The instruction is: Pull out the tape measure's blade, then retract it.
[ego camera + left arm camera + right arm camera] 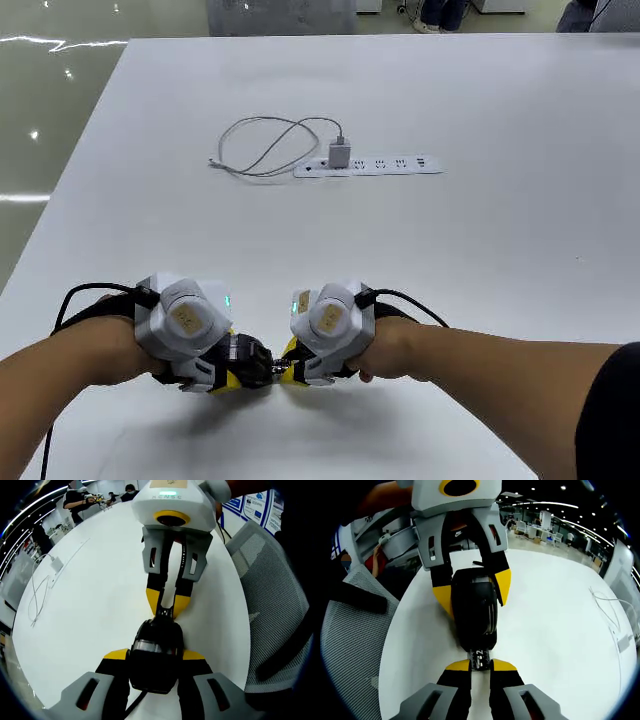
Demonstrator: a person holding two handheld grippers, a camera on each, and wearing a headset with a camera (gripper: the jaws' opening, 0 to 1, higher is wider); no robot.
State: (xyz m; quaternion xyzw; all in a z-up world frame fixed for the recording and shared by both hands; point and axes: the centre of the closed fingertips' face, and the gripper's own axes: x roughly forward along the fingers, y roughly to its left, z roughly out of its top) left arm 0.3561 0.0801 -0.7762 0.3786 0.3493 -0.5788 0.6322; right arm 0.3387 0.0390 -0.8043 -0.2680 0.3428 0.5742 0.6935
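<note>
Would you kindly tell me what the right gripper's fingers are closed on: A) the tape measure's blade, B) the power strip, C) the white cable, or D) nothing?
A: the right gripper pinches the short stretch of blade sticking out of the black tape measure, which the left gripper holds.

Tape measure [155,650]: black case. Blade [479,658]: dark, with a pale numeral 2 and tick marks. Left gripper [155,656] and right gripper [480,666]: light grey housings, black jaws, yellow tips. Table [500,250]: plain white. Power strip [385,165], charger [340,154] and cable [262,150]: white. Chair mesh [270,580]: grey.
</note>
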